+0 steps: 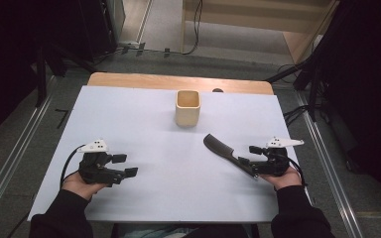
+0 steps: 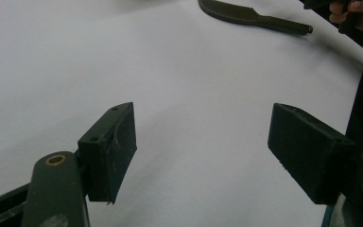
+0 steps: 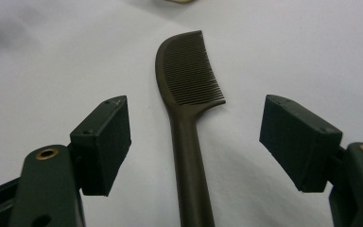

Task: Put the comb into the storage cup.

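Observation:
A dark comb (image 1: 222, 149) lies flat on the white table sheet (image 1: 149, 129), teeth end toward the cup. In the right gripper view the comb (image 3: 187, 109) runs up between my right gripper's (image 3: 196, 137) spread jaws, its handle centred and untouched. From the high view my right gripper (image 1: 249, 154) sits open at the comb's handle end. My left gripper (image 1: 125, 165) rests open at the left of the sheet with nothing between its jaws. In the left gripper view that gripper (image 2: 203, 142) faces bare sheet, with the comb (image 2: 250, 15) far off. A cream square cup (image 1: 187, 107) stands upright at the back centre.
The wooden table edge (image 1: 178, 82) shows behind the sheet. Cables and dark stands ring the table on the floor. Bare sheet lies between the two grippers and in front of the cup.

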Motion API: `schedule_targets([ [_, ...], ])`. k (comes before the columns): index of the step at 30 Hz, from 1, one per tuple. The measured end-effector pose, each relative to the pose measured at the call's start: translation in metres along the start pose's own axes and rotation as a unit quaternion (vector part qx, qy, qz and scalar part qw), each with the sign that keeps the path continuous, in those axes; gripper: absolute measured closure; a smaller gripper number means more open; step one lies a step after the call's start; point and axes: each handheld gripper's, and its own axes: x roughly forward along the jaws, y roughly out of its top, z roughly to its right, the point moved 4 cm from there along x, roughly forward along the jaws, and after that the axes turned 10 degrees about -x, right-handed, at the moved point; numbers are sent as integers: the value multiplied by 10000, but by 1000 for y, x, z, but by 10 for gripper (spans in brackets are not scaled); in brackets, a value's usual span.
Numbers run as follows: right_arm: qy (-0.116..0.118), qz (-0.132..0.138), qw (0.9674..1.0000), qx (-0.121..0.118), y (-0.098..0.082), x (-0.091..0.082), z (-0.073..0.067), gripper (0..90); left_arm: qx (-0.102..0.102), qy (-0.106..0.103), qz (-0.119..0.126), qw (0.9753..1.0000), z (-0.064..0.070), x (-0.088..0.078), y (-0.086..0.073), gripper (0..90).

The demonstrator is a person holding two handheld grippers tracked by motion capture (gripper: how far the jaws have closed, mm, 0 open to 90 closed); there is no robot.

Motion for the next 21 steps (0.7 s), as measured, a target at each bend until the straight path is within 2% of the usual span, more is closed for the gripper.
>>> schedule_targets([
  [6,-42,-122,9999,-58,-6,3,-1,240,-11,-24,16,10000,0,1,2,250],
  [12,9,-209,9997,-118,-11,7,-4,246,1,-39,11,10000,0,2,3,250],
  [21,12,-488,9986,-186,-21,12,-7,278,15,-57,8,10000,0,3,5,250],
])
